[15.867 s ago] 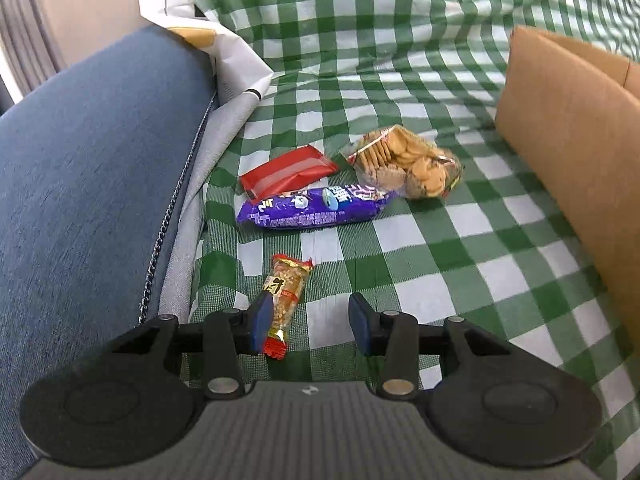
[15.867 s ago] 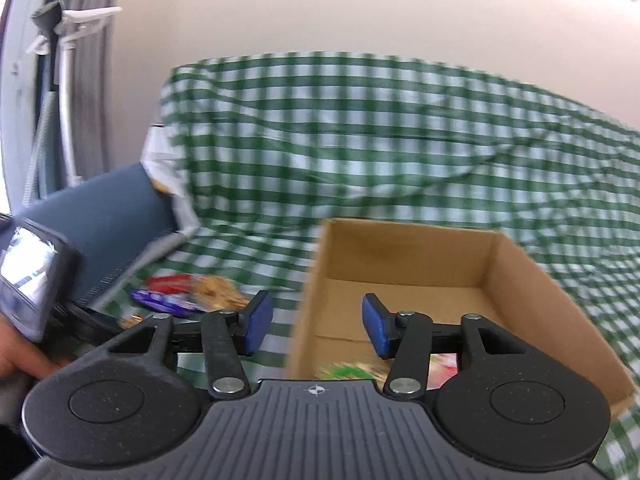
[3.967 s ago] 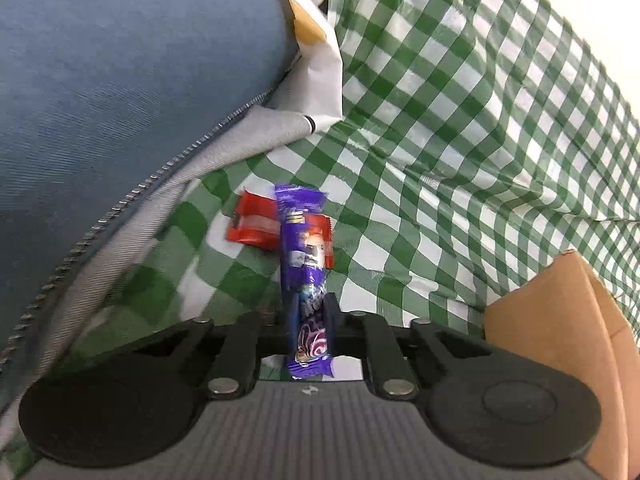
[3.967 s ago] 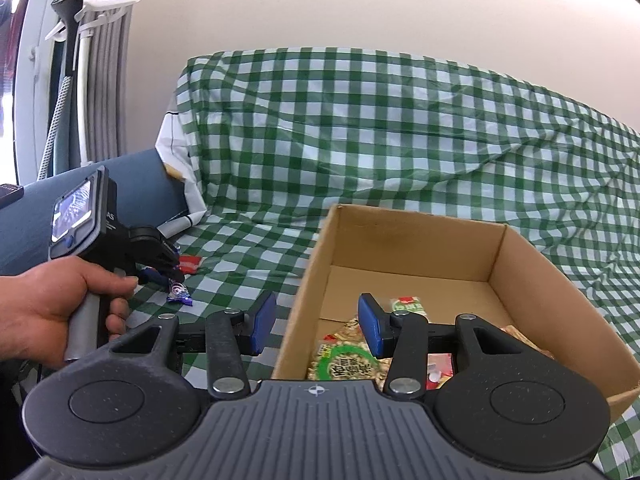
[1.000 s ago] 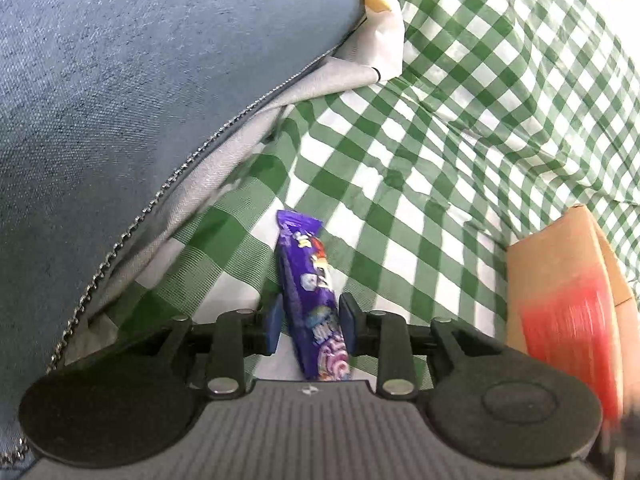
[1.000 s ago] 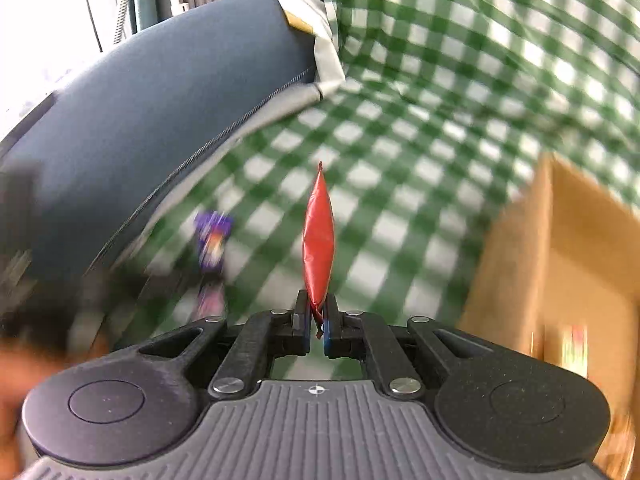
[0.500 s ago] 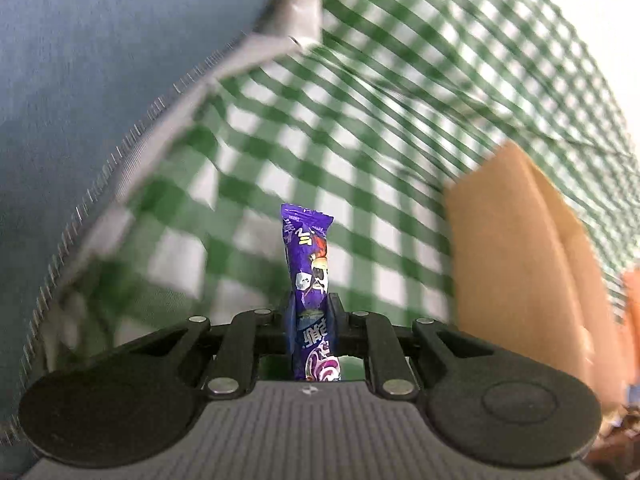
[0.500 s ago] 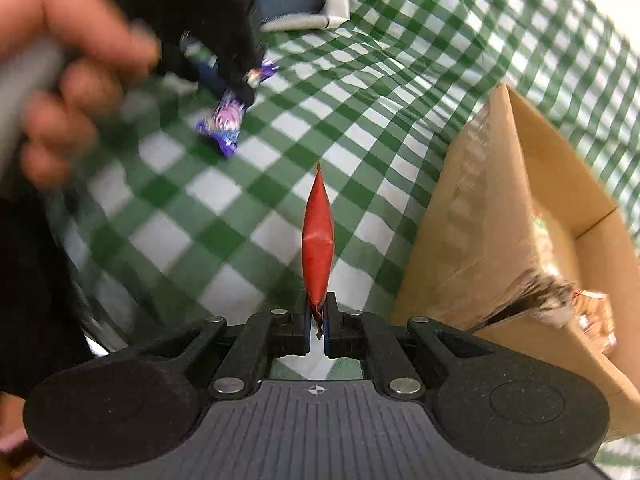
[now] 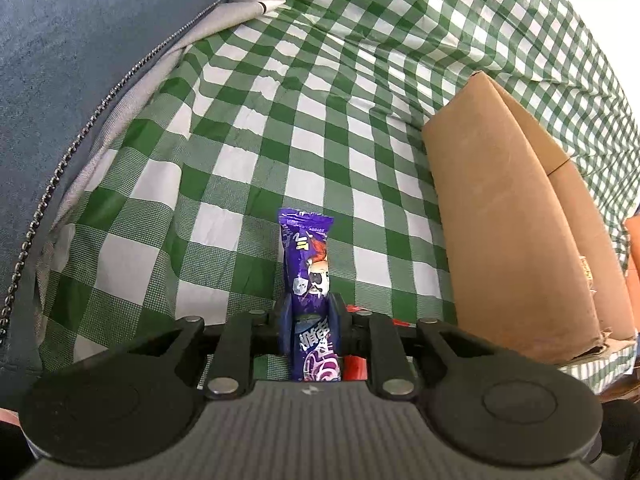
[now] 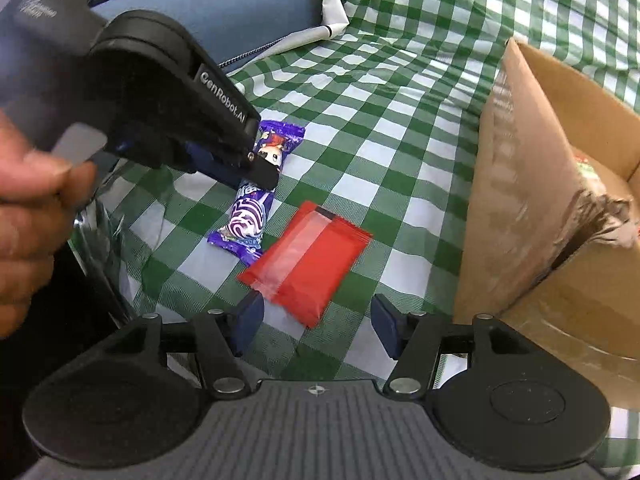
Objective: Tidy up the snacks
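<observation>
Cardboard box (image 10: 532, 184) standing on green checked cloth (image 10: 400, 92), open at top; inside, only a corner of some snack packets (image 10: 590, 168) visible, hard to tell which. Left gripper (image 9: 310, 320) with jaws clamped on purple snack bar (image 9: 308, 276), now opening slightly. Right gripper (image 10: 316, 320) with jaws opening, apart; red packet (image 10: 308, 256) flat on cloth just ahead, beside box.

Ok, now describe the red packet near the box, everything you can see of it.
The red packet is a flat, glossy foil-like pouch with crimped ends, a paler band along its length and a dark strip at its far end. It lies flat and diagonal on the green checked cloth, just ahead of the right tool, whose jaws are opening and clear of it. Its far corner is beside, maybe touching, the purple wrapper.
</observation>
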`<state>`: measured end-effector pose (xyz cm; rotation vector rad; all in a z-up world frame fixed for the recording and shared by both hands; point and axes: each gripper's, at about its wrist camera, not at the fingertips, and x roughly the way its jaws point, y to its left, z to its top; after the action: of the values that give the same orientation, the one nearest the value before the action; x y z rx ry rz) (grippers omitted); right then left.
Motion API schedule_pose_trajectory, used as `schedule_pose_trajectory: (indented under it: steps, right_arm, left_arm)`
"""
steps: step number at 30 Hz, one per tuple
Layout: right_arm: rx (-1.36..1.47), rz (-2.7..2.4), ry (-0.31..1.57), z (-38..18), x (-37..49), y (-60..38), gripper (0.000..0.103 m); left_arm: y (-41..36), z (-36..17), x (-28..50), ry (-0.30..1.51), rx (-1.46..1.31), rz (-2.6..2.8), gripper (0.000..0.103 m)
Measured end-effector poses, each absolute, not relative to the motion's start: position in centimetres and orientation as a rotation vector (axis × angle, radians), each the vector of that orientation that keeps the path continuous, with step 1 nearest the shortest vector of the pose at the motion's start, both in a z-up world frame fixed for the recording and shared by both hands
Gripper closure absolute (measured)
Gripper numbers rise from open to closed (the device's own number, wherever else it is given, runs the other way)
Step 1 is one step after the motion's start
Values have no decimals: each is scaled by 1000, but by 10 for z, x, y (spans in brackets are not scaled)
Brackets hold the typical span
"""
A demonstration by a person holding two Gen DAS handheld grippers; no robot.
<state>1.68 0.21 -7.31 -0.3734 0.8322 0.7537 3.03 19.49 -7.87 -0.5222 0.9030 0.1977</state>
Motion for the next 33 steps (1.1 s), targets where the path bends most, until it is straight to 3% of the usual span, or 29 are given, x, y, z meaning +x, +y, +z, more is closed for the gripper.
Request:
schedule_pose_trajectory:
  steps: [4, 8, 13, 17, 19, 21, 33]
  right_arm:
    - [-253, 759, 870, -71, 27, 1, 40]
    - [-178, 773, 862, -67, 33, 2, 31]
    - [-187, 764, 878, -78, 41, 14, 31]
    - [-215, 743, 880, -85, 44, 21, 31]
    - [-232, 739, 865, -86, 42, 22, 39]
    - [-249, 734, 851, -84, 41, 22, 55]
    - [-268, 662, 863, -82, 37, 10, 57]
  left_arm:
    - [192, -77, 35, 902, -478, 201, 74]
    - [185, -81, 42, 923, -417, 204, 69]
    - [183, -84, 44, 935, -380, 208, 69]
    - [186, -84, 42, 928, -382, 212, 78]
    - [188, -82, 40, 919, -393, 220, 82]
    - [190, -81, 39, 913, -411, 227, 83]
    - [180, -84, 42, 943, -394, 184, 79]
